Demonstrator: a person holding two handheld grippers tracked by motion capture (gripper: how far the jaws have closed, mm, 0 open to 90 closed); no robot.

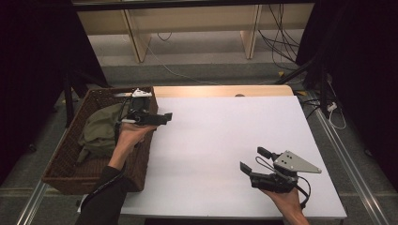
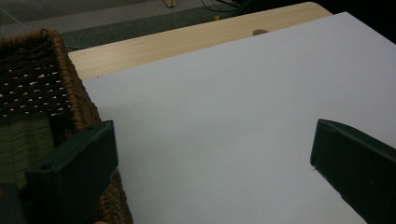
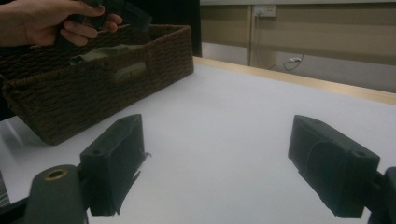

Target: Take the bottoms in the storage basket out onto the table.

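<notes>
At the left, a dark brown woven basket (image 1: 70, 154) holds an olive-green cloth (image 1: 98, 129). The table (image 1: 220, 136) is plain white with a pale wood far edge. Both tools, left tool (image 1: 165, 117) and right tool (image 1: 253, 160), are black.

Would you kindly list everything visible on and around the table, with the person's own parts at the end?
Wicker basket: one, dark brown, at the table's left edge.
Cloth: one, olive green, crumpled inside the basket.
White sheet: one, covering most of the tabletop.
Table: one, light wood, a bare strip showing along the far edge.
Cables: several, dark, on the floor beyond the table.
Left gripper: one, black, jaws open, above the basket's right rim.
Right gripper: one, black with a grey plate, jaws open, over the sheet's near right part.
Hands: two, each gripping one gripper.
</notes>
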